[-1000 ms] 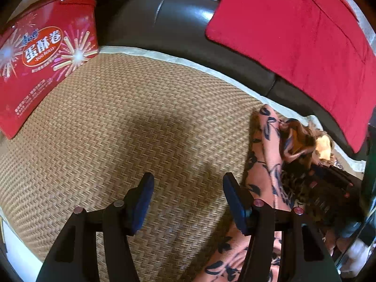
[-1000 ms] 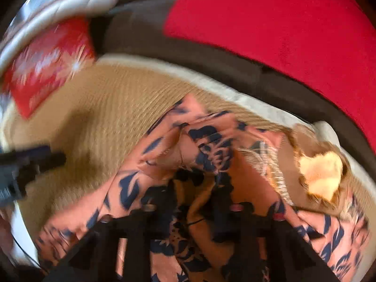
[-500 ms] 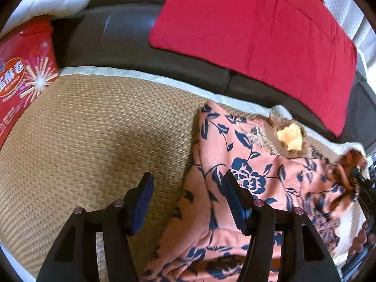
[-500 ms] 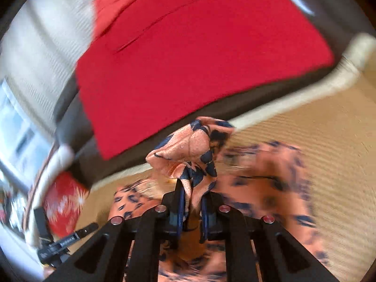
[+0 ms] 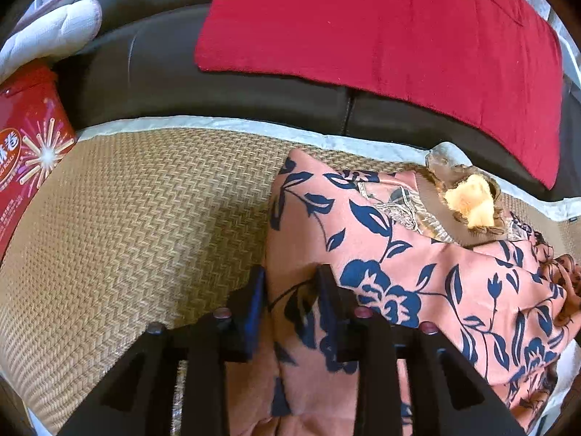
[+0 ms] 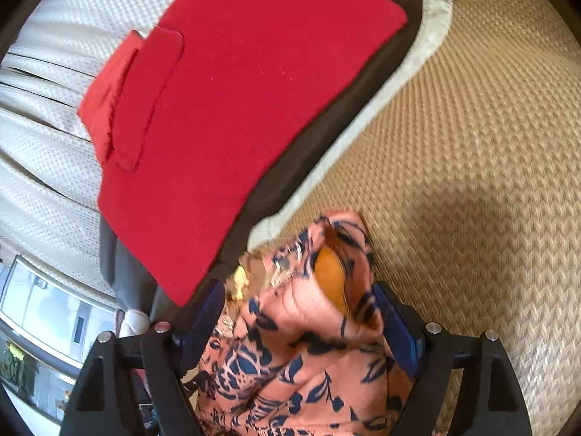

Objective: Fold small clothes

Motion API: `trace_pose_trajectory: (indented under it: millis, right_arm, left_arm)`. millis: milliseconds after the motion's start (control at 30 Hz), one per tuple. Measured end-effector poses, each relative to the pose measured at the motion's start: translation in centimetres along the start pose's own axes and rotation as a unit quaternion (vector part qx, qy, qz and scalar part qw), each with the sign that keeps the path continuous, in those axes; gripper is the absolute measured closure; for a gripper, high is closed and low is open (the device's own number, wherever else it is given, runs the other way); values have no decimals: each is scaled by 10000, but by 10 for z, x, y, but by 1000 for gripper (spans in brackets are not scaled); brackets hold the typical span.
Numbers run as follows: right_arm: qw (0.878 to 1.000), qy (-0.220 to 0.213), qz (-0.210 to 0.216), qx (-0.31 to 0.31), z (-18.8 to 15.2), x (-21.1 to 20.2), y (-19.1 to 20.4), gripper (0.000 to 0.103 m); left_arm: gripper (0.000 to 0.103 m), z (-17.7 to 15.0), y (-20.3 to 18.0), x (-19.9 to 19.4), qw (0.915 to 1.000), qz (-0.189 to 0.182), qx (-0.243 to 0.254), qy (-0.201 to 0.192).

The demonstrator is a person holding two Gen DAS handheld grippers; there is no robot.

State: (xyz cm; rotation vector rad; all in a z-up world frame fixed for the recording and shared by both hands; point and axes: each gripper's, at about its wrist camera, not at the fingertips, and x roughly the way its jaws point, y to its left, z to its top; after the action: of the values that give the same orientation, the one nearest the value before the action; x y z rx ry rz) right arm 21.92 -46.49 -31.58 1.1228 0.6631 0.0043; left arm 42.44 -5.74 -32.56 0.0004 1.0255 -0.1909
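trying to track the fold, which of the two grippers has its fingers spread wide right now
The right gripper: its fingers stand wide apart around a bunched part of the floral garment. The left gripper is nearly closed on the garment's edge.

a soft salmon cloth garment with navy flowers (image 5: 406, 254) is lying matt on a rough tan woven straw mat (image 5: 145, 210); behind, a dark sofa of glossy leather (image 5: 152, 69) is shining under a matt red fabric cushion (image 5: 381, 25).

The garment (image 5: 399, 254) is salmon-pink with navy flowers and leaves. The mat (image 5: 145, 225) is tan herringbone weave, edged pale grey. The cloth (image 5: 381, 29) is plain red, the sofa (image 5: 152, 65) dark brown. The box (image 5: 25, 152) is red with starbursts.
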Motion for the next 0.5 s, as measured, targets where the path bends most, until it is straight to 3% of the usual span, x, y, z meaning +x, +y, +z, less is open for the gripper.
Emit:
trace_pose_trajectory:
  millis: [67,100,167,233,300,433,500]
  right_arm:
    - [9999,146,-29,-7,4,10,-2,26]
    - [9994,310,-137,-55,5,18,-3,46]
    - [9971,572,-470,-191,4,33,-4,90]
    - [9974,489,-469,-257,1,32,2,90]
    - [9972,272,-323,-623,-4,22,24,90]
    - [9885,-177,984,-1139,-14,-5,70,90]
    - [9848,-80,1146,-1302,-20,-1,81,90]
  left_arm:
    - [65,2,-8,8,10000,53,44,-16]
    - [69,2,-10,10,9999,138,67,-50]
    - [87,4,-11,13,9998,128,-111,-76]
    - [91,4,-2,3,9992,-11,-358,-200]
    - [92,5,4,-8,9979,98,-462,-438]
    - [93,5,24,-29,9926,203,-871,-819]
    - [93,4,36,-34,9901,323,-1001,-932]
